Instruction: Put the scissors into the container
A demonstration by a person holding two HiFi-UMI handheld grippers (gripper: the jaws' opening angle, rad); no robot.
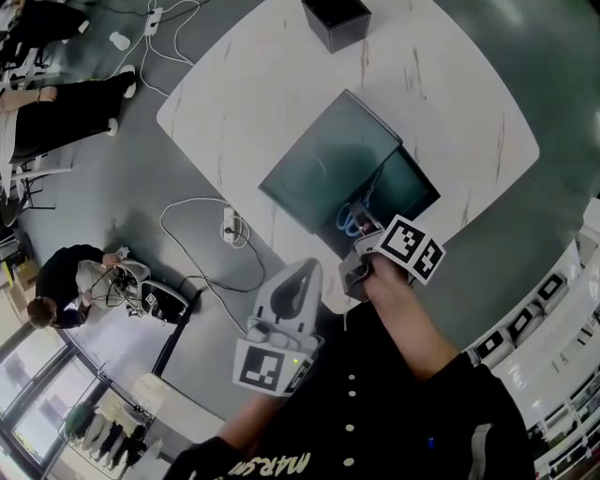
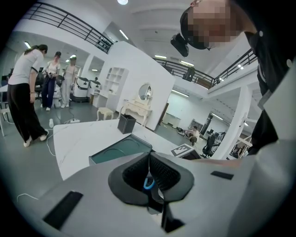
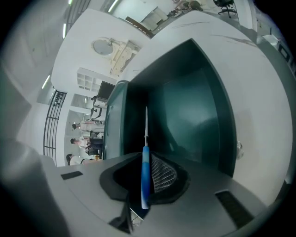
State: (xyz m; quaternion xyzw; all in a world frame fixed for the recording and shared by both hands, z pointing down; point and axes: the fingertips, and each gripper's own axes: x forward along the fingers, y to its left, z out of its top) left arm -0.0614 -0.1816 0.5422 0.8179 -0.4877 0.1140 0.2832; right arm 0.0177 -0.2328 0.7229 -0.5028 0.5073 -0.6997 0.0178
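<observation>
The scissors (image 1: 352,221) have blue handles and thin metal blades. My right gripper (image 1: 362,246) is shut on the handles and holds them over the near end of the dark teal container (image 1: 412,190), whose lid (image 1: 328,159) lies open beside it. In the right gripper view the blue handle (image 3: 145,173) stands edge-on between the pads and the blade points into the container's hollow (image 3: 194,106). My left gripper (image 1: 296,281) hangs off the table's near edge, close to my body. Its jaws (image 2: 149,162) are together and hold nothing; a small blue loop shows low in the slit.
A small black box (image 1: 336,21) stands at the white table's far edge (image 1: 187,94). Cables and a power strip (image 1: 230,225) lie on the floor to the left. People sit and stand at the left (image 1: 66,281).
</observation>
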